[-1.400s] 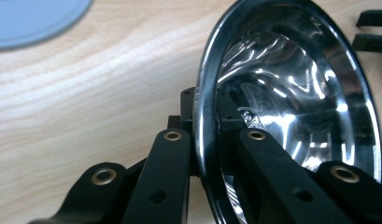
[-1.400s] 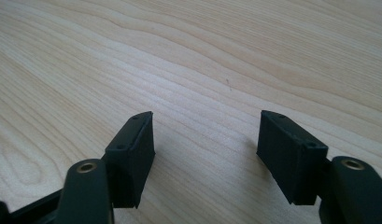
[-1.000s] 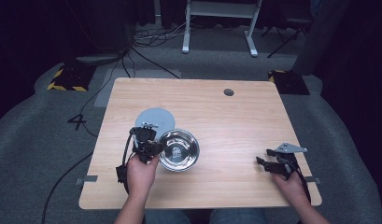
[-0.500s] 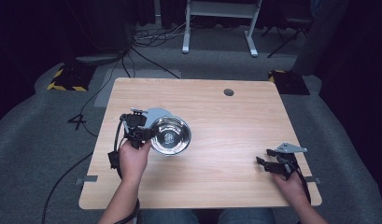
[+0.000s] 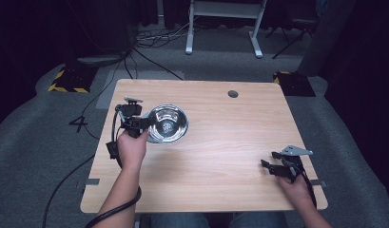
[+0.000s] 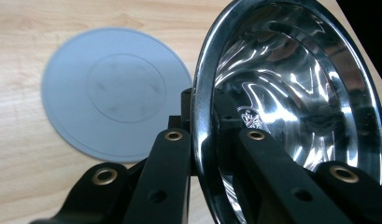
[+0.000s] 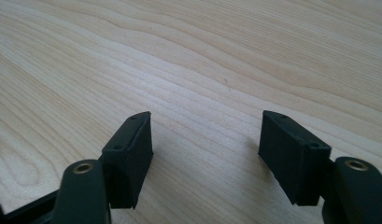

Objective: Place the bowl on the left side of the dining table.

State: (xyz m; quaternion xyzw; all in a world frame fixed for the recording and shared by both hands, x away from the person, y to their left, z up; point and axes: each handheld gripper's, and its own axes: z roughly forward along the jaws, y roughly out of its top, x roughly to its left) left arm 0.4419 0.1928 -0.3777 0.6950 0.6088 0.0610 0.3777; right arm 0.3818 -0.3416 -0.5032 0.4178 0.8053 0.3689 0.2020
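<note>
A shiny steel bowl (image 5: 167,123) is at the left half of the wooden table (image 5: 220,156), its near-left rim clamped by my left gripper (image 5: 145,124). In the left gripper view the black jaws pinch the rim of the bowl (image 6: 291,93), one inside and one outside, so my left gripper (image 6: 202,106) is shut on it. A flat grey round disc (image 6: 116,93) lies on the wood just beyond and under the bowl. My right gripper (image 5: 271,161) rests at the table's front right. Seen along its own jaws, the right gripper (image 7: 205,140) stands open over bare wood.
A small dark round hole (image 5: 233,93) sits near the table's far edge. Beyond the table, cables (image 5: 149,42) and a white stand (image 5: 220,28) lie on the grey carpet. A cable trails from the left gripper off the table's front left.
My left gripper has carried the bowl away from the person and a little left, so it now covers the grey disc in the high view. The right hand has stayed put.
</note>
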